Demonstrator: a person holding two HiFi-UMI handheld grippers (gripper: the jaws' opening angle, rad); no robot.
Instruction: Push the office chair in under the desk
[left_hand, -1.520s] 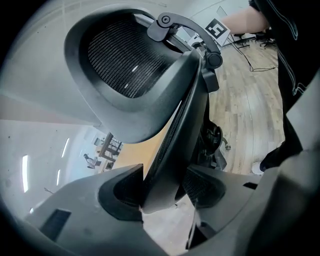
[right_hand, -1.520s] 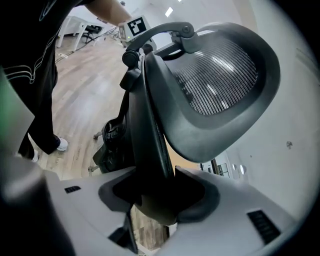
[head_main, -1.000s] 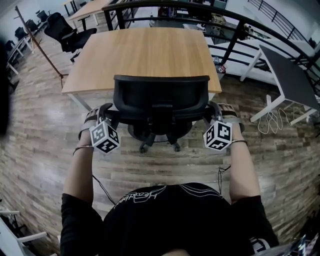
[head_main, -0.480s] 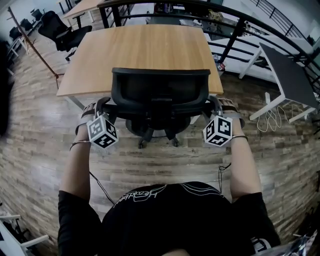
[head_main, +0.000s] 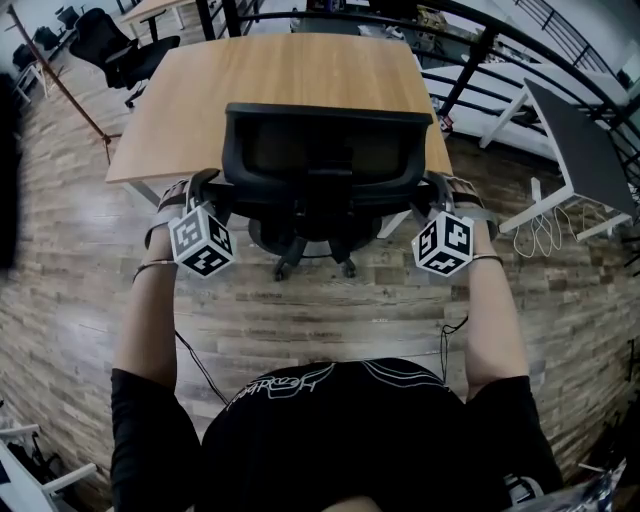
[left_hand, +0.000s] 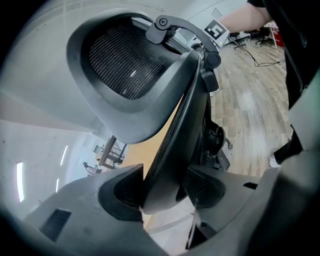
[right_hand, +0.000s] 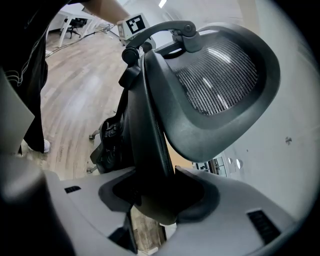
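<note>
The black office chair stands at the near edge of the wooden desk, its backrest top overlapping the desktop edge in the head view. My left gripper is shut on the backrest's left edge and my right gripper on its right edge. In the left gripper view the jaws clamp the black backrest rim. The right gripper view has the same rim wedged between the jaws. The chair's seat is hidden under the backrest; its wheeled base shows below.
Another black office chair stands at the far left. A white-legged table with loose cables on the floor is at the right. A black railing runs behind the desk. A thin pole leans at the left.
The chair and both grippers have moved forward toward the desk; the backrest now overlaps the desk's near edge. Both grips are unchanged.
</note>
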